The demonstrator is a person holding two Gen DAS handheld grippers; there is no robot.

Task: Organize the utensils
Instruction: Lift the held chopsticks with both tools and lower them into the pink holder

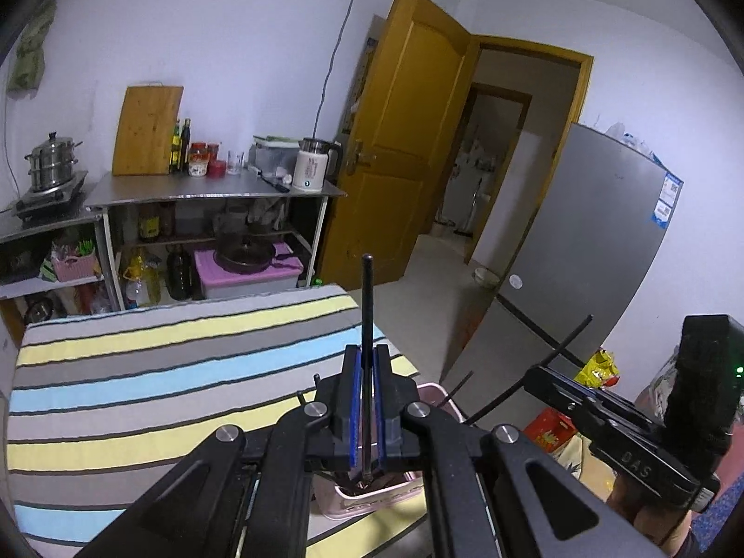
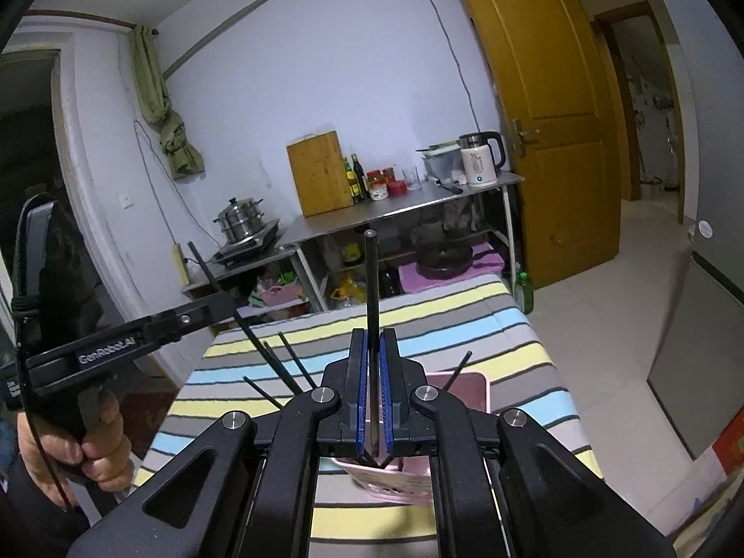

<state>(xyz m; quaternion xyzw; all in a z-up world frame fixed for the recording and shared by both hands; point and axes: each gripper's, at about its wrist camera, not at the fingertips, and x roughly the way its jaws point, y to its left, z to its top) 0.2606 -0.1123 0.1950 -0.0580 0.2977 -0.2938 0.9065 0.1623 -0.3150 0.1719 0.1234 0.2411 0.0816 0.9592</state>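
- Left gripper, lower centre of the left wrist view, is clamped narrow on a black chopstick that stands upright.
- Right gripper, lower centre of its view, pinches another black chopstick.
- A pink basket with more chopsticks sits below both, on the striped cloth.

The pink basket sits mostly hidden behind both grippers' fingers.

striped bed under a pink basket
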